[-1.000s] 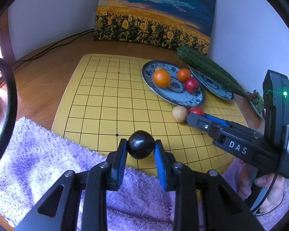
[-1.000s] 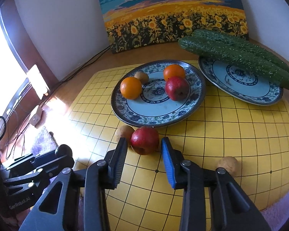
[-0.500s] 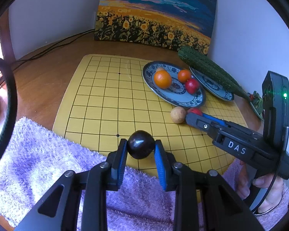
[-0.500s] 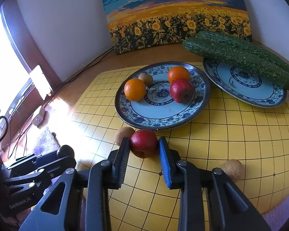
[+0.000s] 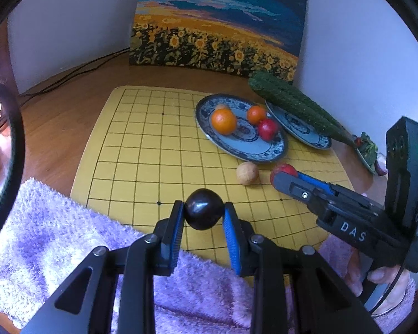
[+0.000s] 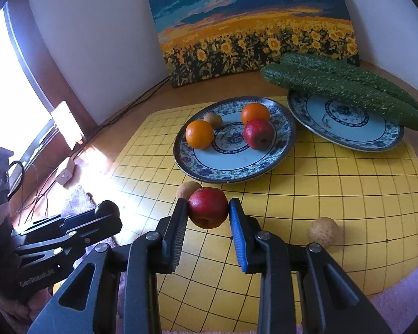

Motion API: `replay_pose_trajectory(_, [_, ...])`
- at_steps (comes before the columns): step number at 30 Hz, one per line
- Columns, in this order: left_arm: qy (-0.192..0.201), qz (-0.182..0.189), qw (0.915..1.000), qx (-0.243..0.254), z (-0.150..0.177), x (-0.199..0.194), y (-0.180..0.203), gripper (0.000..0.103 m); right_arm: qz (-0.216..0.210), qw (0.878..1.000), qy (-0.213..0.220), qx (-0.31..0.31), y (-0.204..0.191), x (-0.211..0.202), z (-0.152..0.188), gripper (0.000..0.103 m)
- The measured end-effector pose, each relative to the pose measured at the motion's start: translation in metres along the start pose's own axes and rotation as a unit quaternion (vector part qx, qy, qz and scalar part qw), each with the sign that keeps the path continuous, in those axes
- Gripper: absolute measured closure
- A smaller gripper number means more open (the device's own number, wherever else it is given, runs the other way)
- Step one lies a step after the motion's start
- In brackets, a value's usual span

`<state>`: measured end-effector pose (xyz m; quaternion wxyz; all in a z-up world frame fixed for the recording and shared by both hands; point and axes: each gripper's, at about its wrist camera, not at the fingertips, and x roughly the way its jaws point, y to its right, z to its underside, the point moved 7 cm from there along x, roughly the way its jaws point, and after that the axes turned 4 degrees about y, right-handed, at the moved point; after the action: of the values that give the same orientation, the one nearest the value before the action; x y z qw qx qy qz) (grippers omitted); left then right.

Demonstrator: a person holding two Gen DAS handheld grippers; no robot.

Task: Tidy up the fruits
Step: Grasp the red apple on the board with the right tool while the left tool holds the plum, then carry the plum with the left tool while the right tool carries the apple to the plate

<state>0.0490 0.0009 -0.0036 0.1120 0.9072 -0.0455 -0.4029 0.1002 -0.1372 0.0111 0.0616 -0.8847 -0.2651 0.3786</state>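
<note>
Left gripper (image 5: 203,217) is clamped on a dark plum (image 5: 204,213), held over the near edge of the yellow grid board (image 5: 142,150), prob. waiting its turn. Right gripper (image 6: 208,214) has its jaws pressed on a red apple (image 6: 208,207) just in front of the fruit plate (image 6: 231,172), likely bound for that plate w/ the oranges (image 6: 199,134). Two brown fruits stay loose on the board. Cucumbers (image 6: 345,89) lie across the other plate, so veg is kept separate. Writing: "DAS" on the right tool; the left tool's label is too blurred to read.

tan fruit (image 6: 187,190) half hidden behind apple (image 6: 208,207) (edge only) — cucumbers (image 6: 348,89) cropped
</note>
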Motion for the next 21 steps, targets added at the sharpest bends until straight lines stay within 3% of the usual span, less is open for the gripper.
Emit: replay_pose_trajectory(21, [0.017, 0.021, 0.9995, 0.018, -0.034, 0.007, 0.028, 0.074, 0.012, 0.999, 0.029, -0.006, 0.012, -0.023, -0.016, 0.072])
